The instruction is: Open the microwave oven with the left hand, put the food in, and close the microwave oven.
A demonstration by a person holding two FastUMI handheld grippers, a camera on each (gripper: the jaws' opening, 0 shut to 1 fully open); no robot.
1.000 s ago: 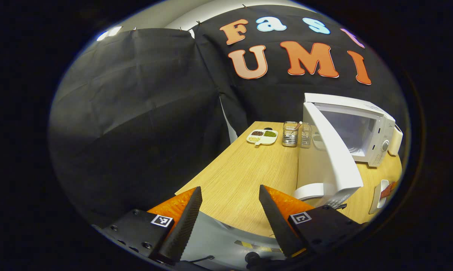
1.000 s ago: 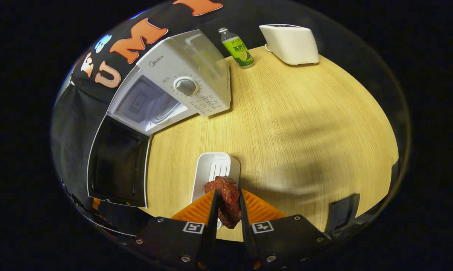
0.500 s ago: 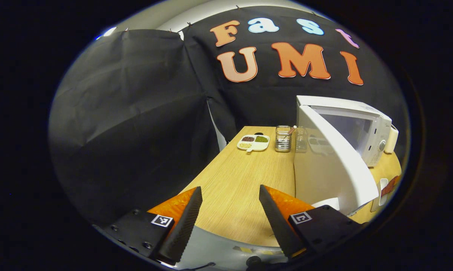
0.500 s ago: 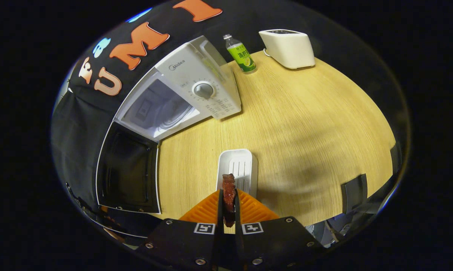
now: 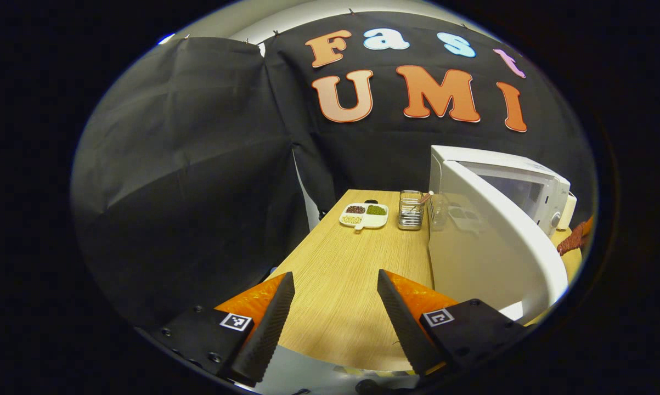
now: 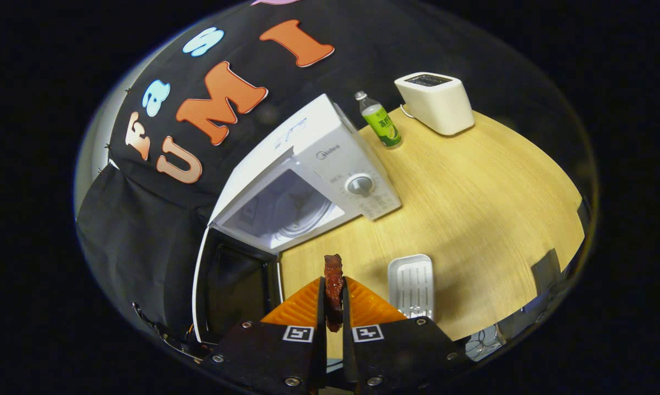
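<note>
The white microwave [image 6: 330,164] stands on the wooden table [image 6: 472,186] with its door [image 6: 231,285] swung wide, its lit cavity [image 6: 286,211] showing a glass turntable. My right gripper [image 6: 333,282] is shut on a dark red strip of meat [image 6: 333,280], held upright above the table in front of the cavity. In the left gripper view the door [image 5: 494,241] stands close on the right, and the meat [image 5: 574,241] peeks in at the far right edge. My left gripper [image 5: 335,282] is open with nothing between its fingers, over the table's near edge, left of the door.
A white ribbed tray [image 6: 412,282] lies on the table right of the meat. A green-labelled bottle [image 6: 382,120] and a white toaster [image 6: 436,101] stand behind the microwave. A divided dish of beans [image 5: 364,215] and a wire holder [image 5: 410,210] sit at the table's far end.
My right gripper has lifted the meat off the white tray and carried it left toward the open cavity. My left gripper has drawn back a little from the door, staying open.
</note>
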